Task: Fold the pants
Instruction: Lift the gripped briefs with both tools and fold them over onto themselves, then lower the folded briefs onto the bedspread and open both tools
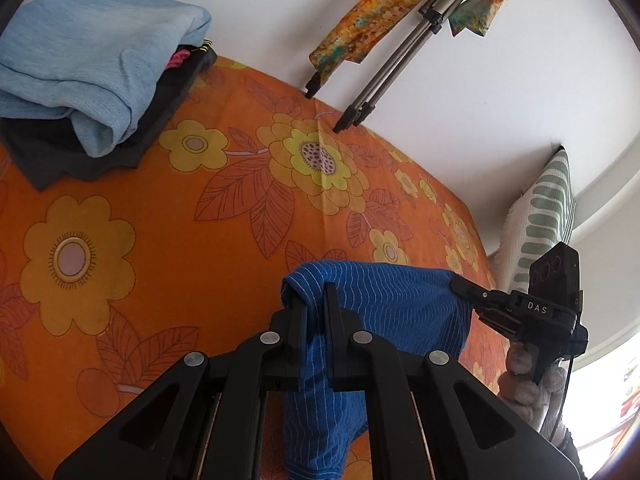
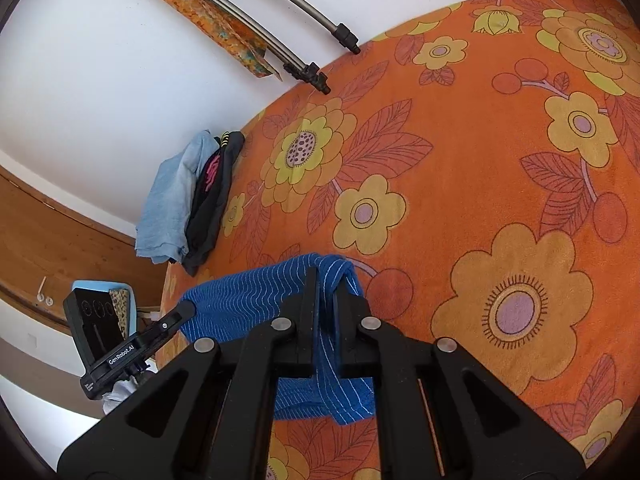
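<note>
White wall backs an orange bedspread (image 1: 168, 216) printed with big yellow flowers, which fills the space ahead of both my tongs. My left tongs (image 1: 316, 304) are clenched on one top corner of the blue pants (image 1: 384, 300), a pinstriped cloth, and my right tongs (image 2: 326, 292) are clenched on the other corner. Between the two the top edge of the pants runs stretched out, lifted off the bedspread, and the rest hangs down below my fingers. From the left tongs, the right one shows off to the right at the far end of the cloth. Well ahead and to the left of my left tongs sits a pile of clothes (image 1: 92, 68), light blue on top of dark ones. Tripod legs (image 1: 384, 76) lean against the wall far ahead. A striped pillow (image 1: 548, 208) stands beyond the right tongs.
</note>
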The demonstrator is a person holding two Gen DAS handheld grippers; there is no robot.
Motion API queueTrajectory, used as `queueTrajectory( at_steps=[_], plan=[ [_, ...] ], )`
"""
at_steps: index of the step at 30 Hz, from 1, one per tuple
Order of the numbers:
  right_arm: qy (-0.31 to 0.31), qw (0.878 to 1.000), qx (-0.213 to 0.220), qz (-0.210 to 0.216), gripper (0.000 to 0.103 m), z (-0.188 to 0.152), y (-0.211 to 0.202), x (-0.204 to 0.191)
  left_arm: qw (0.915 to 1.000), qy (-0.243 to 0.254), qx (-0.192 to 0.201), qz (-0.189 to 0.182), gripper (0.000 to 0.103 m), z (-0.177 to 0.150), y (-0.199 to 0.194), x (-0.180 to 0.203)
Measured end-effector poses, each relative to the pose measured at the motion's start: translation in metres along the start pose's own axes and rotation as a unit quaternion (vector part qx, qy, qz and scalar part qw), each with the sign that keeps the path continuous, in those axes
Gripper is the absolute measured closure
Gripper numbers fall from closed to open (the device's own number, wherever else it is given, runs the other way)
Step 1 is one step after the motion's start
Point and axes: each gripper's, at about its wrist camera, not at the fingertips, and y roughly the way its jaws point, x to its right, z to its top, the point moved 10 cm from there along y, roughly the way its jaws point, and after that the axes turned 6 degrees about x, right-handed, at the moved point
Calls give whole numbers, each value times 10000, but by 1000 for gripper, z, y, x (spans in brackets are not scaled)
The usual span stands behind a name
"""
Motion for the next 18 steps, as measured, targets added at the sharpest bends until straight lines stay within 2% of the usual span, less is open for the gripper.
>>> queueTrajectory(
  at_steps=[8,13,15,16,17,18],
  plan=[
    [0,10000,35,65,97,27,28,-7,9997,-177,83,134,98,24,15,-16],
    [-194,9997,62,-121,96,39,46,-11,9995,-161,21,286,98,37,32,-27],
    [-281,9992,-43,-265,91,39,52,-11,9993,-124,-57,343,98,41,40,-32],
    [-337,9988,-75,-344,85,38,53,-9,9991,-137,-87,388,96,43,43,-36],
    [-383,9982,-109,-442,73,38,52,-7,9989,-155,-98,435,95,45,44,-40],
    [-408,9977,-94,-529,67,40,50,-5,9986,-154,-98,492,93,47,44,-43]
  ],
)
